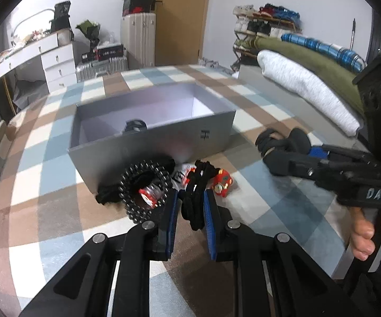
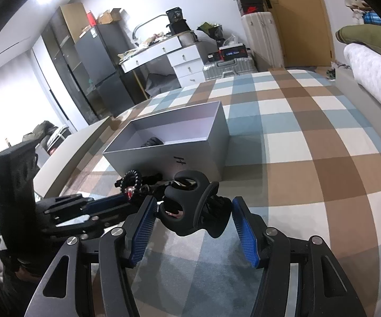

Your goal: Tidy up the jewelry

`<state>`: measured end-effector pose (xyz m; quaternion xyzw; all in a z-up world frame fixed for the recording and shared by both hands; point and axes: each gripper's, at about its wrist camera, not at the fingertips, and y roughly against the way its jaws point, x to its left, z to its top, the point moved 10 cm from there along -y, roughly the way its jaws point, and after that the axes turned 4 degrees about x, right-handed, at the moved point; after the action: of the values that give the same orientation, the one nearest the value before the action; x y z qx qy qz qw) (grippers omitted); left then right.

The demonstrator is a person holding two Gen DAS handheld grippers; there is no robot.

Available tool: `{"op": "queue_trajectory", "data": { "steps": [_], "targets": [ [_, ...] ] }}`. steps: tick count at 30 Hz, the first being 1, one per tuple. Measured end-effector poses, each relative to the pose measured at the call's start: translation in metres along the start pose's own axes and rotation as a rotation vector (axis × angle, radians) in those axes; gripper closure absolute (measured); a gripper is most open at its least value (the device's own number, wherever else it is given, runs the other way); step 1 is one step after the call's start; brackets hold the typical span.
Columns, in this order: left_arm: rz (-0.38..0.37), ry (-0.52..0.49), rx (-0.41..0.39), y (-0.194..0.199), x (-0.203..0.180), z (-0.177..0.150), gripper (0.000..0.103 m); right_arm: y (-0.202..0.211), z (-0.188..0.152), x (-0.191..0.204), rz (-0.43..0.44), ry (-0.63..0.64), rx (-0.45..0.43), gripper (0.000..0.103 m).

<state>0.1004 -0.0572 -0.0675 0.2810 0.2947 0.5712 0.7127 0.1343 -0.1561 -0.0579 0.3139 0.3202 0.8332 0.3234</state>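
In the left wrist view my left gripper is shut on a bundle of black hair ties, lifted slightly off the chequered cover. Beside it lie a black beaded bracelet around a small red and white piece, and a red ornament. Just behind them stands an open grey box with one dark item inside. My right gripper is shut on a black claw hair clip, held above the cover in front of the grey box. A hand holds its handle at the right of the left wrist view.
The blue, brown and white chequered cover stretches wide to the right of the box. Folded white and green clothes are stacked along the right edge. White drawers, suitcases and a door stand beyond the far edge.
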Motion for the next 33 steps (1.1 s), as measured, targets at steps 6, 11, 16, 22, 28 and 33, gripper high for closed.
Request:
{"op": "queue_trajectory", "data": {
  "steps": [6,11,16,22,28,33],
  "targets": [
    [-0.012,0.019,-0.068,0.015,0.0,0.013,0.089,0.001,0.001,0.006,0.01,0.016,-0.008,0.045],
    [-0.018,0.02,-0.123,0.026,0.0,0.021,0.089,0.004,0.004,0.005,0.016,0.009,-0.029,0.045],
    [-0.021,0.035,-0.162,0.035,0.006,0.026,0.089,0.006,0.008,0.003,0.018,0.002,-0.046,0.045],
    [-0.009,0.085,-0.207,0.044,0.022,0.035,0.089,0.007,0.013,0.007,0.042,-0.004,-0.061,0.045],
    [0.005,0.123,-0.235,0.045,0.039,0.044,0.089,0.005,0.03,0.015,0.069,-0.001,-0.081,0.045],
    [0.009,0.135,-0.248,0.046,0.045,0.046,0.089,0.0,0.036,0.018,0.071,0.002,-0.08,0.045]
  ]
}}
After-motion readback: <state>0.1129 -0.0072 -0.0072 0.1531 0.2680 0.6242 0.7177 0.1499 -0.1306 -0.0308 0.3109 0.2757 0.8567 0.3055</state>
